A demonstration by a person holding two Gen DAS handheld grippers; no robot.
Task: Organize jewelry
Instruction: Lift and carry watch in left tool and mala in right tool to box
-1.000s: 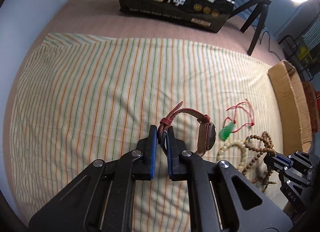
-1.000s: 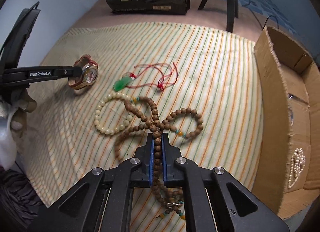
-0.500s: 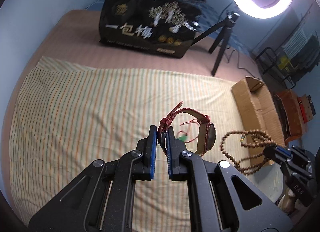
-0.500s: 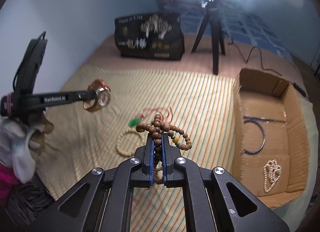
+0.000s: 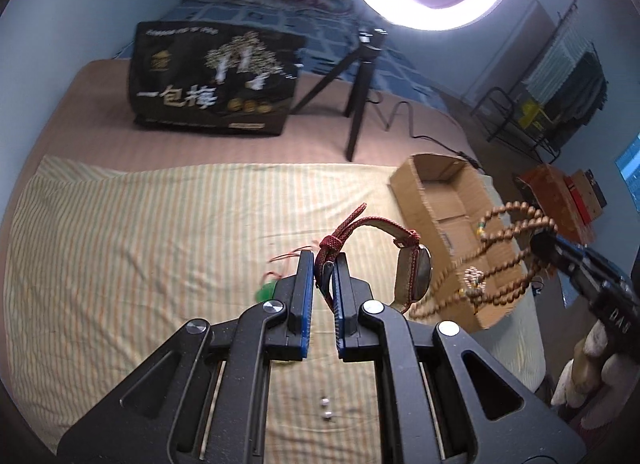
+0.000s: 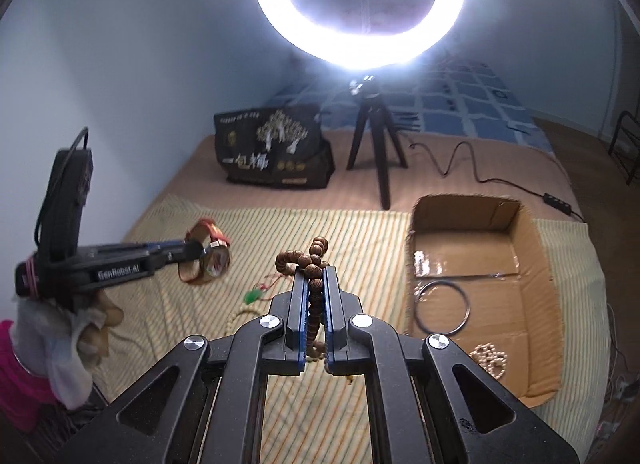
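Note:
My left gripper (image 5: 322, 264) is shut on the red strap of a watch (image 5: 414, 276) and holds it high above the striped cloth (image 5: 140, 244); the watch also shows in the right wrist view (image 6: 214, 260). My right gripper (image 6: 315, 276) is shut on a long brown bead necklace (image 6: 308, 260), which hangs in loops in the left wrist view (image 5: 508, 256). An open cardboard box (image 6: 532, 304) lies to the right with a dark bangle (image 6: 440, 310) and a pearl bracelet (image 6: 488, 358) inside. A green pendant on red cord (image 6: 253, 296) and a pale bead bracelet (image 6: 236, 320) lie on the cloth.
A black printed bag (image 6: 274, 153) and a ring light on a tripod (image 6: 374, 143) stand at the back of the bed. A cable (image 6: 480, 171) runs behind the box. Two small silver beads (image 5: 326, 414) lie on the cloth near me.
Both grippers have risen well above the cloth, lifting the watch and the bead necklace with them. The box now shows more fully.

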